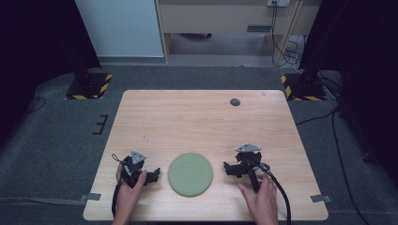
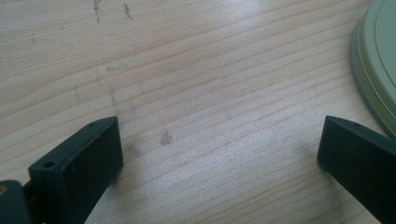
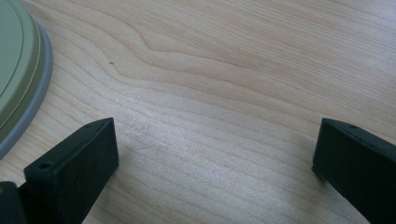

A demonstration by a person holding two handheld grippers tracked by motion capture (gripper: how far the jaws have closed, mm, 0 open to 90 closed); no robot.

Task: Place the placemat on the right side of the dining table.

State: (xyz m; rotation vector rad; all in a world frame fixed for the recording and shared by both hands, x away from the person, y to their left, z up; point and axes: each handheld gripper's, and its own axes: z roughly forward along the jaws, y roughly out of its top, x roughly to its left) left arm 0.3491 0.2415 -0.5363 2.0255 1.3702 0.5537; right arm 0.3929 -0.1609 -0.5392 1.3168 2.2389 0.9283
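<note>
Green plate (image 1: 190,174) lay flat near the front edge of the table (image 1: 197,117), midway between both hands, reachable from either side. Left tongs (image 1: 152,176) rested on the wood just beside its left rim, jaws wide apart, nothing between them. Right tongs (image 1: 228,168) sat likewise off the right rim, jaws spread, empty. Mirrored placement probably meant a start pose, neither side yet committed.
</note>
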